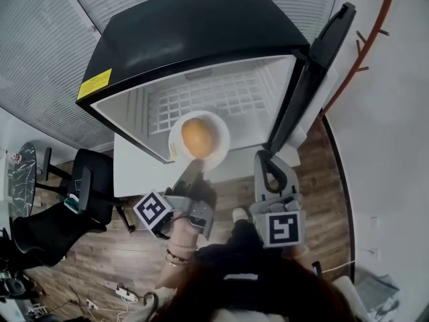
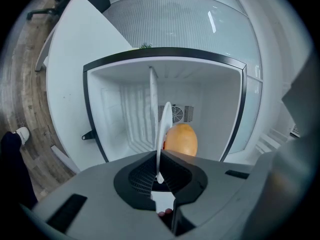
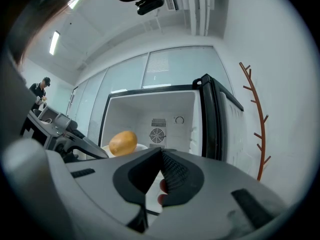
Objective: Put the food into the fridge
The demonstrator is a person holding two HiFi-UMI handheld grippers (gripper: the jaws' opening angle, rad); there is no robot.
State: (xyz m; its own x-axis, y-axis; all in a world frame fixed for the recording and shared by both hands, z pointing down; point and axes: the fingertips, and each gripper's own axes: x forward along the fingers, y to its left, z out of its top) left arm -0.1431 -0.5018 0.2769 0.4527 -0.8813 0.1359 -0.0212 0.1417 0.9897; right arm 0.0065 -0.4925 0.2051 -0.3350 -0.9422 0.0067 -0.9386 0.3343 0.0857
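A round yellow-orange food item [image 1: 199, 137] lies on a white plate [image 1: 175, 139] held at the mouth of the open black fridge [image 1: 188, 39]. My left gripper [image 1: 193, 170] is shut on the plate's near rim. In the left gripper view the plate [image 2: 162, 129] stands edge-on between the jaws, with the food [image 2: 181, 140] to its right. My right gripper [image 1: 265, 161] hangs shut and empty near the foot of the open door [image 1: 315, 66]. The right gripper view shows the food [image 3: 123, 142] left of its closed tips [image 3: 161, 151].
Inside the fridge is a white wire shelf [image 1: 221, 99] and a rear fan vent [image 3: 157, 135]. A black office chair [image 1: 90, 186] stands at the left on the wooden floor. A brown coat rack [image 3: 255, 129] rises to the right of the door.
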